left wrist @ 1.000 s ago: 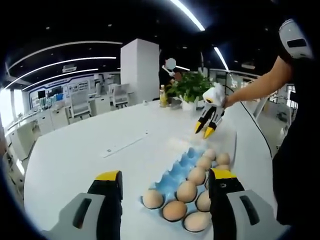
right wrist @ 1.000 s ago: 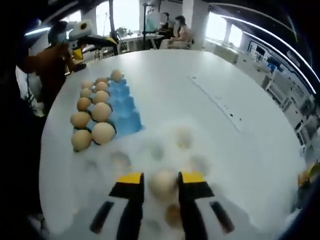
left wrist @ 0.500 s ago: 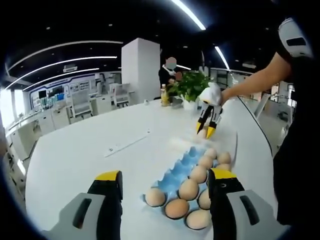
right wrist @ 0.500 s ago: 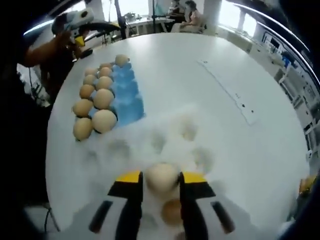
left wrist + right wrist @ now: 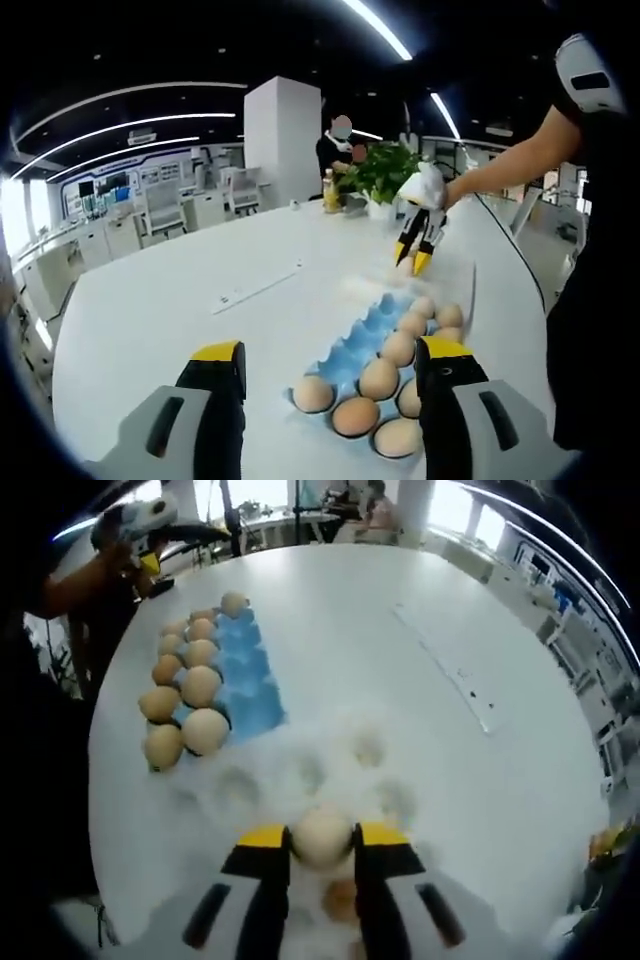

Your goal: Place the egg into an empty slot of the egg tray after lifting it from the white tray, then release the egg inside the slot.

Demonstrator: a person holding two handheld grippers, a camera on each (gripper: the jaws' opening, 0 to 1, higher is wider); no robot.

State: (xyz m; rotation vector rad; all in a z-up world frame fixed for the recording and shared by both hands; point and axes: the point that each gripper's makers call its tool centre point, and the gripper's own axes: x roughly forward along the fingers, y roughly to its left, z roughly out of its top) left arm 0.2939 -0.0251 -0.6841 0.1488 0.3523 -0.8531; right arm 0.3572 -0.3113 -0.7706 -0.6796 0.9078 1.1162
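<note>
Between my right gripper [image 5: 321, 842] jaws, low in the frame's centre, sat the egg [image 5: 321, 836], pinched at both sides. Compared with a second earlier it sat higher above the white tray [image 5: 375, 780], so I judged the lift was done and the carry next. Up at the upper left lay the blue egg tray [image 5: 248, 685], its right column empty. My left gripper [image 5: 330, 365] hung wide open, holding nothing

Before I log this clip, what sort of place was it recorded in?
Most likely an open-plan office or lab. A large white round table holds the blue egg tray, rows of desks and chairs stand behind under strip ceiling lights, and a potted plant sits at the table's far edge.
</note>
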